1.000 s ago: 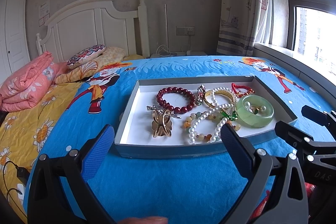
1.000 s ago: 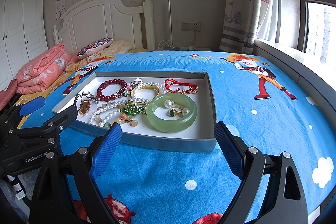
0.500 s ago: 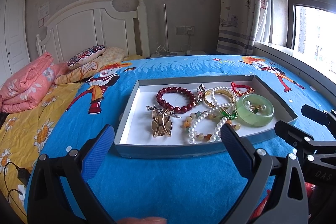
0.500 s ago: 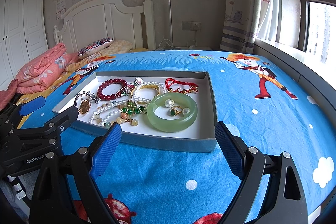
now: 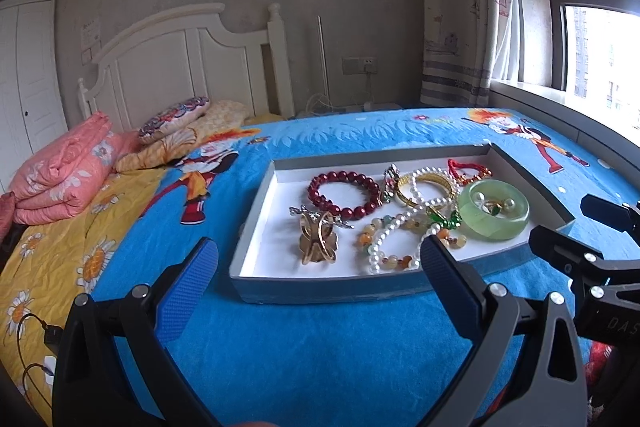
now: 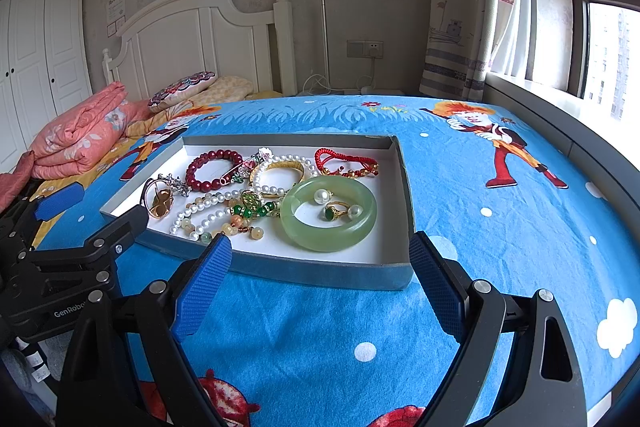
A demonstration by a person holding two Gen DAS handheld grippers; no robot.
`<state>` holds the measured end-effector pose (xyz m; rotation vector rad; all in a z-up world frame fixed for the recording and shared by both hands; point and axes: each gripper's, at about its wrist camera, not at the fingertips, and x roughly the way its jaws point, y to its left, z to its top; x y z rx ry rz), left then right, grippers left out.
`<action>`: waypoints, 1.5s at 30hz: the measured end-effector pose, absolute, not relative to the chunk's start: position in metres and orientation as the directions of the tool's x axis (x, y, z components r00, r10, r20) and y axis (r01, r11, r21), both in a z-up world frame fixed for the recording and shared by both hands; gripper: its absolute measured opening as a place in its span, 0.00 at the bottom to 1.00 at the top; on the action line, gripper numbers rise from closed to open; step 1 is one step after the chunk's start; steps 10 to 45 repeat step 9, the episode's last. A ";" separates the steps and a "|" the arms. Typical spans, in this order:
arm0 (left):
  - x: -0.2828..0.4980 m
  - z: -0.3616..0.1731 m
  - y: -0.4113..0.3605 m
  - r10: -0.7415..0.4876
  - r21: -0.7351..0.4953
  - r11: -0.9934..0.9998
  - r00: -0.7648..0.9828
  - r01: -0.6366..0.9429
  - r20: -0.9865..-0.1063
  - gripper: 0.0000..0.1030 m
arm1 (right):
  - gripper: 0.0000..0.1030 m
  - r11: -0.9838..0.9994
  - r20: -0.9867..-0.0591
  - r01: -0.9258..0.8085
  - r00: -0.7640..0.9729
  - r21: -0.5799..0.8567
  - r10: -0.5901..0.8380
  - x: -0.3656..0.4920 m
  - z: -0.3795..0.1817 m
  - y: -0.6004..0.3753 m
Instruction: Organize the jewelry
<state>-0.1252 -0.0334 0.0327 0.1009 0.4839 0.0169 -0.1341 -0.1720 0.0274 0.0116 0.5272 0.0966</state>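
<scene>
A shallow grey tray (image 5: 256, 211) (image 6: 404, 187) with a white floor lies on the blue bedspread. In it are a dark red bead bracelet (image 5: 344, 193) (image 6: 214, 169), a gold clip (image 5: 318, 237) (image 6: 160, 203), a pearl strand (image 5: 394, 227) (image 6: 208, 213), a gold bangle (image 5: 426, 185) (image 6: 280, 173), a red cord bracelet (image 5: 468, 171) (image 6: 346, 163) and a green jade bangle (image 5: 494, 215) (image 6: 328, 213) with a ring and pearls inside. My left gripper (image 5: 316, 291) is open and empty before the tray's near edge. My right gripper (image 6: 320, 283) is open and empty before the tray's near right corner.
A folded pink quilt (image 5: 64, 175) (image 6: 80, 131) and pillows (image 5: 176, 119) lie at the far left by the white headboard (image 6: 192, 39). A window sill (image 6: 560, 107) runs along the right. Black cables (image 5: 32, 339) lie at the lower left.
</scene>
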 end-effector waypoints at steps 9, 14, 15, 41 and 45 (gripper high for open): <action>-0.102 0.010 -0.006 -0.053 -0.051 0.998 0.662 0.022 -0.747 0.98 | 0.84 0.984 -0.651 -0.177 0.746 0.011 0.142 -0.132 0.016 -0.151; -0.102 0.010 -0.006 -0.053 -0.051 0.998 0.662 0.022 -0.747 0.98 | 0.84 0.984 -0.651 -0.177 0.746 0.011 0.142 -0.132 0.016 -0.151; -0.102 0.010 -0.006 -0.053 -0.051 0.998 0.662 0.022 -0.747 0.98 | 0.84 0.984 -0.651 -0.177 0.746 0.011 0.142 -0.132 0.016 -0.151; -0.102 0.010 -0.006 -0.053 -0.051 0.998 0.662 0.022 -0.747 0.98 | 0.84 0.984 -0.651 -0.177 0.746 0.011 0.142 -0.132 0.016 -0.151; -0.102 0.010 -0.006 -0.053 -0.051 0.998 0.662 0.022 -0.747 0.98 | 0.84 0.984 -0.651 -0.177 0.746 0.011 0.142 -0.132 0.016 -0.151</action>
